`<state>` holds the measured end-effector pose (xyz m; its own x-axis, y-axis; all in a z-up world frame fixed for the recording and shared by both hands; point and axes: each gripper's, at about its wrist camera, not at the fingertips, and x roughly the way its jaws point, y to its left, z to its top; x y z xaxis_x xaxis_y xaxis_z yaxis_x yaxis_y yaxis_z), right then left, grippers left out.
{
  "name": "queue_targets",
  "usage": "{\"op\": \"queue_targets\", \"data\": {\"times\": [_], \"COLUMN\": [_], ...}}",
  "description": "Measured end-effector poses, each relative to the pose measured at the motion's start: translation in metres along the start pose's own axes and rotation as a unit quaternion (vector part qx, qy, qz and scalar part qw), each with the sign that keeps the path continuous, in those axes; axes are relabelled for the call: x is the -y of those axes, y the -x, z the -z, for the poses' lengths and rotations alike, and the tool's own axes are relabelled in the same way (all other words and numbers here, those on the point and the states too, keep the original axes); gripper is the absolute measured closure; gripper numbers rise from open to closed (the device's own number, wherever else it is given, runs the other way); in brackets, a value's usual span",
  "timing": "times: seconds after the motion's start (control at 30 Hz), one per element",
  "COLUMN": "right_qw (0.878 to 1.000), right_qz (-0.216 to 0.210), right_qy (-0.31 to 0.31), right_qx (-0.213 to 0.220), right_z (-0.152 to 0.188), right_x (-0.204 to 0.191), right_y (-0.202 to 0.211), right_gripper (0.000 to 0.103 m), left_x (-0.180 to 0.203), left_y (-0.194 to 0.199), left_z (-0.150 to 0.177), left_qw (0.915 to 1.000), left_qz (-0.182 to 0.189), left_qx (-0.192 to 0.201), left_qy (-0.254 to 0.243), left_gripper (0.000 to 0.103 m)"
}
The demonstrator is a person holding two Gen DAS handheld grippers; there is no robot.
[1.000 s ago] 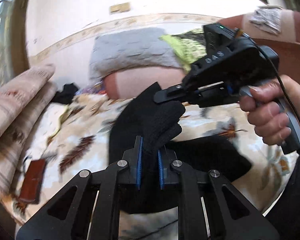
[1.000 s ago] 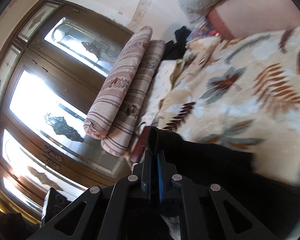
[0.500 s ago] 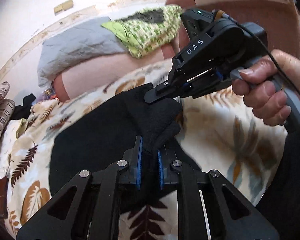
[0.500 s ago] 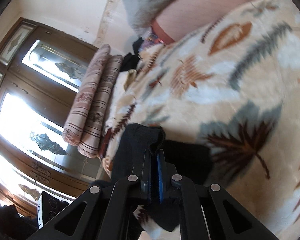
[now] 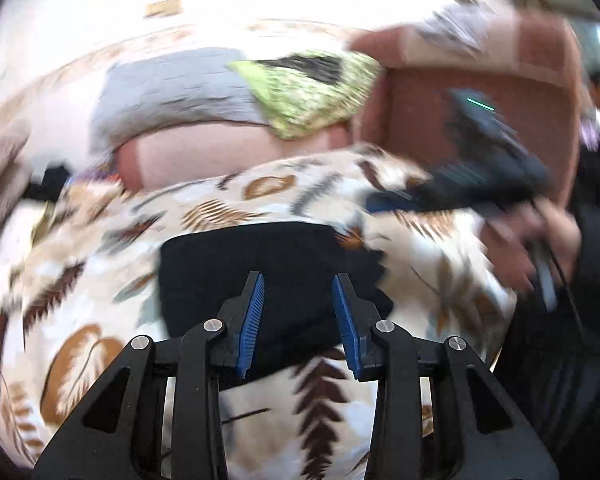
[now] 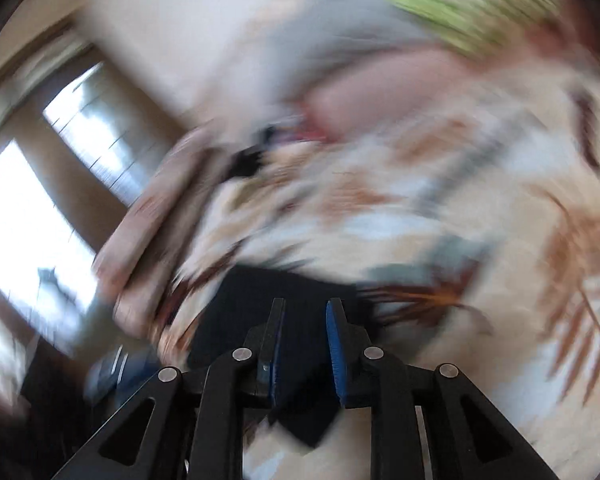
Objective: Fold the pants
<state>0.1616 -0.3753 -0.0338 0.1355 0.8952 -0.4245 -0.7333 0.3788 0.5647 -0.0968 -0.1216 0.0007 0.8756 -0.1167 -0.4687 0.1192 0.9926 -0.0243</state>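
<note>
Releasing is being carried out at both claws: the left claw [image 5: 298,320] and the right claw [image 6: 305,344], which were clamped on a raised bunch of cloth a second ago, are now being opened, with nothing pinched between the blue pads. The black knitted pants [image 5: 260,276] are being left as a flat folded block on the leaf-patterned blanket [image 5: 220,208] of the bed, so a fold is judged complete. The long axis of the block is being presented across the left wrist view, its straight folded edge facing away.
</note>
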Motion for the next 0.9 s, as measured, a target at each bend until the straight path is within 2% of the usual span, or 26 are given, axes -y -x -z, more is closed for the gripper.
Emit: {"op": "queue_targets", "data": {"times": [0.07, 0.1, 0.13, 0.17, 0.2, 0.23, 0.27, 0.37, 0.4, 0.43, 0.5, 0.53, 0.6, 0.63, 0.7, 0.73, 0.77, 0.8, 0.83, 0.9], "right_qw": [0.996, 0.993, 0.988, 0.984, 0.975, 0.976, 0.983, 0.987, 0.988, 0.988, 0.991, 0.992, 0.990, 0.989, 0.987, 0.982, 0.975, 0.978, 0.986, 0.991], "right_qz": [0.012, 0.024, 0.045, 0.063, 0.098, 0.096, 0.081, 0.065, 0.063, 0.058, 0.060, 0.069, 0.103, 0.110, 0.119, 0.143, 0.158, 0.150, 0.126, 0.105], "right_qy": [0.083, 0.107, 0.132, 0.139, 0.141, 0.127, 0.108, 0.074, 0.070, 0.071, 0.084, 0.090, 0.097, 0.098, 0.103, 0.108, 0.104, 0.099, 0.084, 0.054], "right_qx": [-0.027, -0.040, -0.073, -0.096, -0.140, -0.148, -0.125, -0.124, -0.125, -0.121, -0.083, -0.050, -0.012, -0.012, -0.034, -0.067, -0.111, -0.103, -0.068, -0.063], "right_z": [0.011, 0.016, 0.022, 0.028, 0.039, 0.046, 0.047, 0.043, 0.040, 0.034, 0.019, 0.007, -0.013, -0.020, -0.025, -0.018, -0.008, 0.003, 0.006, 0.001], "right_x": [-0.040, -0.049, -0.058, -0.058, -0.049, -0.040, -0.036, -0.028, -0.030, -0.032, -0.040, -0.045, -0.048, -0.045, -0.039, -0.027, -0.013, -0.001, 0.006, 0.014], "right_y": [-0.009, -0.016, -0.035, -0.048, -0.069, -0.075, -0.073, -0.065, -0.063, -0.057, -0.044, -0.038, -0.040, -0.049, -0.075, -0.097, -0.117, -0.120, -0.111, -0.104], "right_gripper": [0.084, 0.084, 0.084, 0.084, 0.085, 0.085, 0.085, 0.085, 0.085, 0.085, 0.084, 0.084, 0.083, 0.083, 0.083, 0.083, 0.082, 0.082, 0.082, 0.082], "left_x": [-0.025, -0.036, -0.042, -0.050, -0.055, -0.057, -0.055, -0.058, -0.062, -0.066, -0.075, -0.081, -0.090, -0.094, -0.101, -0.107, -0.111, -0.114, -0.116, -0.114], "left_y": [-0.013, -0.029, -0.044, -0.062, -0.066, -0.064, -0.062, -0.053, -0.050, -0.041, -0.037, -0.046, -0.071, -0.091, -0.135, -0.160, -0.160, -0.157, -0.153, -0.147], "left_z": [0.003, 0.008, 0.015, 0.028, 0.037, 0.040, 0.038, 0.028, 0.021, 0.009, -0.008, -0.024, -0.039, -0.043, -0.036, -0.020, -0.015, -0.011, -0.010, -0.009], "left_qw": [0.9978, 0.9947, 0.9904, 0.9825, 0.9794, 0.9795, 0.9802, 0.9785, 0.9779, 0.9798, 0.9833, 0.9856, 0.9867, 0.9857, 0.9777, 0.9677, 0.9696, 0.9707, 0.9704, 0.9718], "left_qz": [0.007, 0.007, 0.006, 0.009, 0.020, 0.025, 0.024, 0.036, 0.039, 0.034, 0.024, 0.015, 0.010, 0.012, -0.002, 0.001, 0.008, 0.015, 0.023, 0.021], "left_qx": [-0.020, -0.047, -0.081, -0.119, -0.118, -0.101, -0.101, -0.096, -0.088, -0.063, -0.037, -0.037, -0.057, -0.078, -0.148, -0.194, -0.176, -0.163, -0.155, -0.149], "left_qy": [0.062, 0.092, 0.112, 0.143, 0.163, 0.173, 0.169, 0.179, 0.186, 0.187, 0.177, 0.164, 0.152, 0.149, 0.149, 0.161, 0.170, 0.176, 0.184, 0.182], "left_gripper": [0.068, 0.068, 0.068, 0.069, 0.069, 0.069, 0.069, 0.069, 0.069, 0.069, 0.068, 0.068, 0.068, 0.068, 0.068, 0.066, 0.065, 0.065, 0.065, 0.065]}}
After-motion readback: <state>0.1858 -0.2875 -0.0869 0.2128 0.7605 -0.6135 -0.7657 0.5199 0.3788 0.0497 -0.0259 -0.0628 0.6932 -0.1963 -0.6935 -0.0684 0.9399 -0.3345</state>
